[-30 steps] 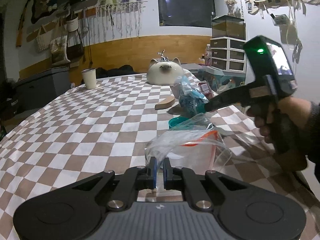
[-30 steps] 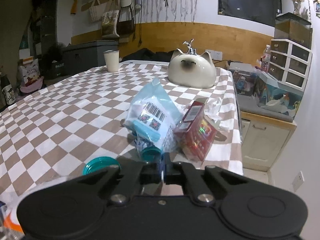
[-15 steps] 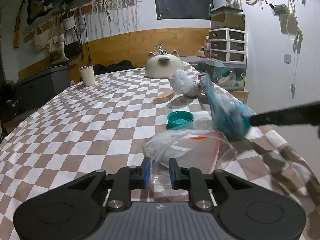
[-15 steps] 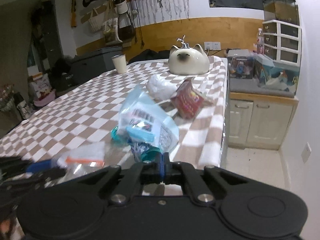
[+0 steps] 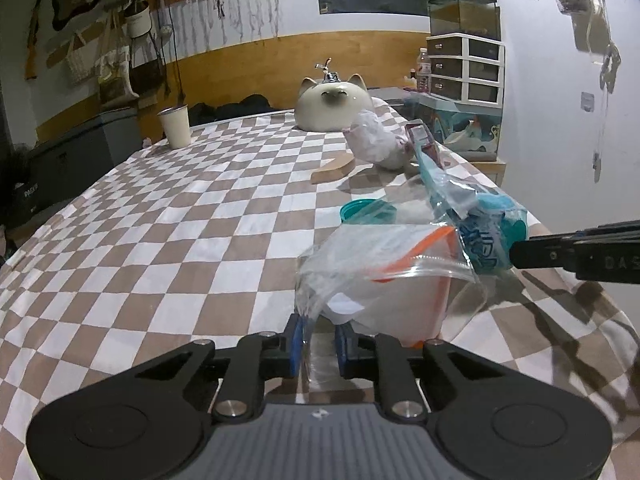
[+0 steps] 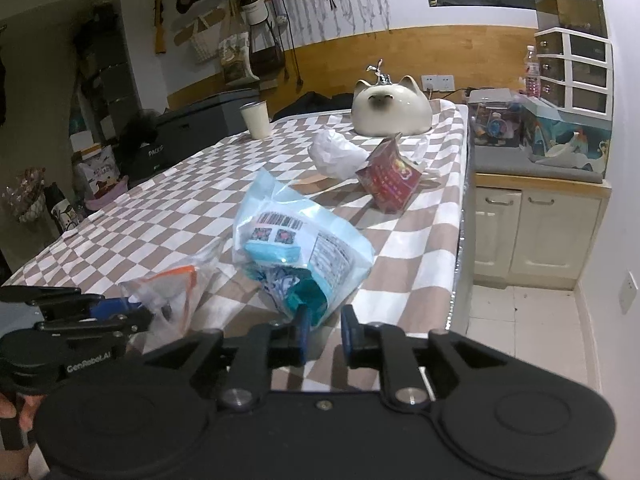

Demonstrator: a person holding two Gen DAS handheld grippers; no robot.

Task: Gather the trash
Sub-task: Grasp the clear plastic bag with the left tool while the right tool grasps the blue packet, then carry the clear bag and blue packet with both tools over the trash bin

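Note:
A clear zip bag (image 5: 384, 280) with an orange strip lies on the checked table. Its near edge hangs between the blue pads of my left gripper (image 5: 320, 342), whose jaws are closing with a gap still showing. A light blue snack packet (image 6: 304, 248) lies tilted at the bag's mouth (image 6: 172, 292). Its lower end touches one pad of my right gripper (image 6: 326, 334), whose jaws are opening and do not press on it. In the left wrist view the right gripper (image 5: 516, 254) comes in from the right against the packet (image 5: 480, 236). I cannot tell whether the packet is inside the bag.
A teal lid (image 5: 368, 210) lies behind the bag. Farther back are a red packet (image 6: 388, 180), crumpled white wrapping (image 6: 336, 152), a wooden piece (image 5: 334, 168), a cat-shaped ceramic (image 5: 332, 106) and a cup (image 5: 175, 126). The table's edge and a cabinet (image 6: 536, 232) are on the right.
My right gripper carried the blue packet from mid-table to the bag's mouth, then its jaws parted. My left gripper's jaws, shut on the bag's edge, now stand apart.

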